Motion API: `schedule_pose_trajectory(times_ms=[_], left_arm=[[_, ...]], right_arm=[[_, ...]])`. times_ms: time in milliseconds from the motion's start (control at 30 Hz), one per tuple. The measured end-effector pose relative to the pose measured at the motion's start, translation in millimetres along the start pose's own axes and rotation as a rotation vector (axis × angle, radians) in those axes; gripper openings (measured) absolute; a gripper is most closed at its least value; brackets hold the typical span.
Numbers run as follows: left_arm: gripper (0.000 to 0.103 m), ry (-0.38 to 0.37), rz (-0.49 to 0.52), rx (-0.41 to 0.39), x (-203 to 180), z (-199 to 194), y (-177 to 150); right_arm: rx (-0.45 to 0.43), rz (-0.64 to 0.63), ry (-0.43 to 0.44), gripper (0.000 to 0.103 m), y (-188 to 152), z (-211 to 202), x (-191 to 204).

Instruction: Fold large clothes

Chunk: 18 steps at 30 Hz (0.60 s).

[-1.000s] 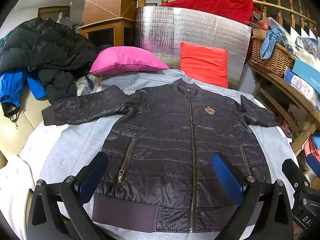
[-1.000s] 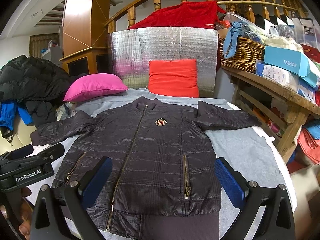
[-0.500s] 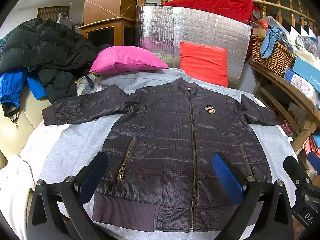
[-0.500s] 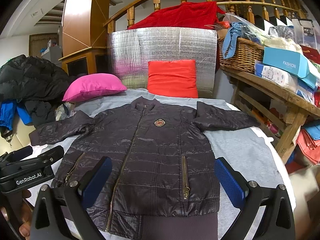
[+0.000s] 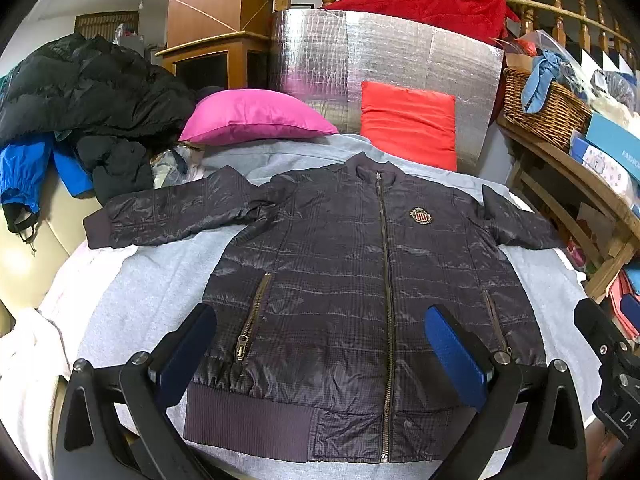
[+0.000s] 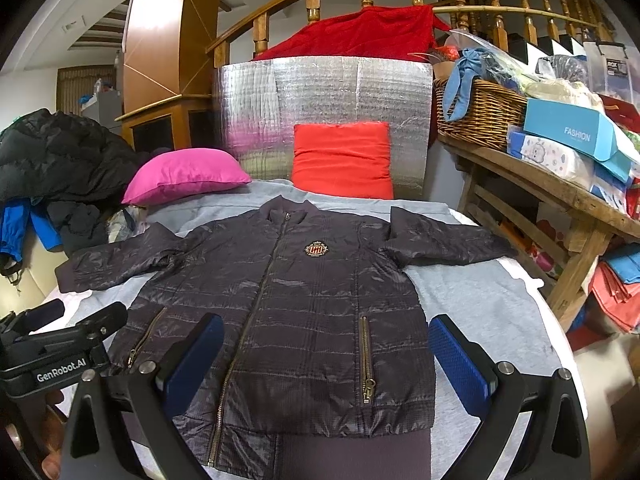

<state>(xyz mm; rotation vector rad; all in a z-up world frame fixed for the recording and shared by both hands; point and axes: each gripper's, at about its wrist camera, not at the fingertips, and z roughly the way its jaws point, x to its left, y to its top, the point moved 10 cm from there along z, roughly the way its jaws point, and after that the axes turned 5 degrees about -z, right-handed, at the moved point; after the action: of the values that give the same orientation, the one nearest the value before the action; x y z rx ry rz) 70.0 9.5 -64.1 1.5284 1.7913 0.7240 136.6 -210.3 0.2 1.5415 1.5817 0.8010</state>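
While both grippers hover low over its near edge, a grey sheet [image 5: 152, 292] covers the surface, and a dark quilted jacket [image 5: 344, 288] lies flat on it, front up, zipped, its sleeves spread out to either side. Ahead of the jaws, beyond the jacket's collar, a silver foil panel [image 6: 324, 116] stands upright with a red cushion [image 6: 342, 158] leaning against it and a pink pillow [image 6: 180, 174] just left of that. Far left of the jaws a pile of black and blue coats [image 5: 76, 100] is heaped; far right a wooden bench [image 6: 548, 196] carries a wicker basket [image 6: 476, 118] and boxes.

The left gripper [image 5: 320, 356] has its blue-padded jaws spread wide, holding nothing; between them lie the jacket's lower front, the zipper and the ribbed hem. The right gripper [image 6: 324, 364] is likewise spread wide and empty, its jaws framing the jacket's lower right half and a pocket zipper [image 6: 366, 364]. A small embroidered crest [image 6: 316, 249] sits on the chest, ahead of the right gripper's jaws.
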Motion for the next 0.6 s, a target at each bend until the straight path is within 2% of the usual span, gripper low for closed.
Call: schedule_pose_trajectory(times_ms=[600], left_arm=[[0.103,0.004,0.024,0.008,-6.2,3.9,-2.3]], right_arm=[[0.01,0.015,0.003,0.103,-2.7,3.5,-6.6]])
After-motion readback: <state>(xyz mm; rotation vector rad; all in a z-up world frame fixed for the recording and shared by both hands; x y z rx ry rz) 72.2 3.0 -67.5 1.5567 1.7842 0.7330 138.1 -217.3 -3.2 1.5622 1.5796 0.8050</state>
